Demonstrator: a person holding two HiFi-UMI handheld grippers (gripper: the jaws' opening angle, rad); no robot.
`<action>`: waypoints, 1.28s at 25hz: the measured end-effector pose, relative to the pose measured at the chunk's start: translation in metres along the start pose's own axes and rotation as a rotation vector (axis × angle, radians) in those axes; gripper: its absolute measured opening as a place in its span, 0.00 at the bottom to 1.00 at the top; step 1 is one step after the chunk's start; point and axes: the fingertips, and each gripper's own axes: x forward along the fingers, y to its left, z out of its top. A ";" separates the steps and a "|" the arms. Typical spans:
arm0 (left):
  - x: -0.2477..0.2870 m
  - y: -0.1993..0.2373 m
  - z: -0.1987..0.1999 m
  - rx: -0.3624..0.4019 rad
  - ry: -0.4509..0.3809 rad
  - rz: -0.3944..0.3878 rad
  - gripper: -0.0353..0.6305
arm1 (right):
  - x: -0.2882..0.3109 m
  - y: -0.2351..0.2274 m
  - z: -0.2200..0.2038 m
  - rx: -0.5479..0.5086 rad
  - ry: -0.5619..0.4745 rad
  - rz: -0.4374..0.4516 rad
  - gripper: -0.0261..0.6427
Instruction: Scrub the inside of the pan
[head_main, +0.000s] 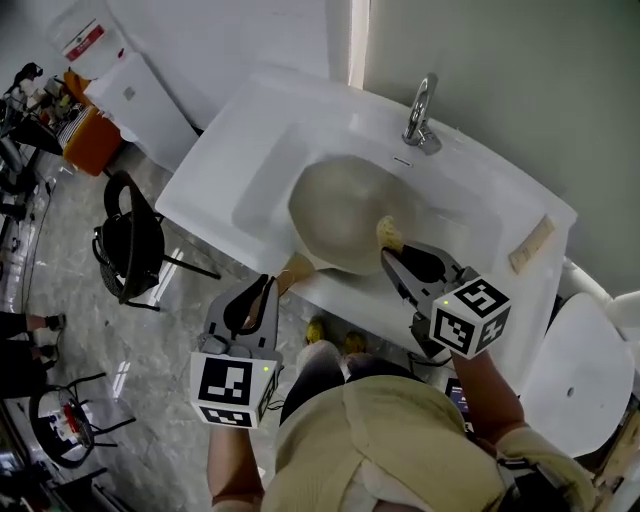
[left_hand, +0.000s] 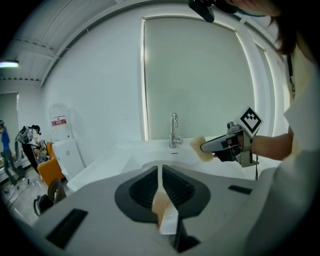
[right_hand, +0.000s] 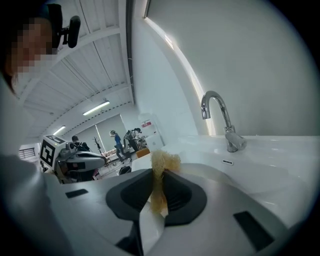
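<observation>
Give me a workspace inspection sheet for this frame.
Surface: white sink, faucet at the back.
Job's things: pan in the basin; scrubber at its right rim.
Clutter: beige strip on the sink ledge.
Grippers: left gripper shut on pan handle; right gripper shut on scrubber.
Cables: thin dark lead hangs below the right gripper.
Surroundings: black chair, orange box, people far off.
</observation>
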 end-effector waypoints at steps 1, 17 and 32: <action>0.005 0.001 0.003 0.009 0.001 -0.017 0.16 | 0.001 -0.004 0.001 0.007 -0.004 -0.016 0.15; 0.064 0.042 0.013 0.069 0.083 -0.316 0.14 | 0.034 -0.044 0.026 -0.165 0.101 -0.394 0.15; 0.113 0.053 -0.008 0.065 0.188 -0.316 0.14 | 0.092 -0.096 0.018 -0.239 0.276 -0.434 0.15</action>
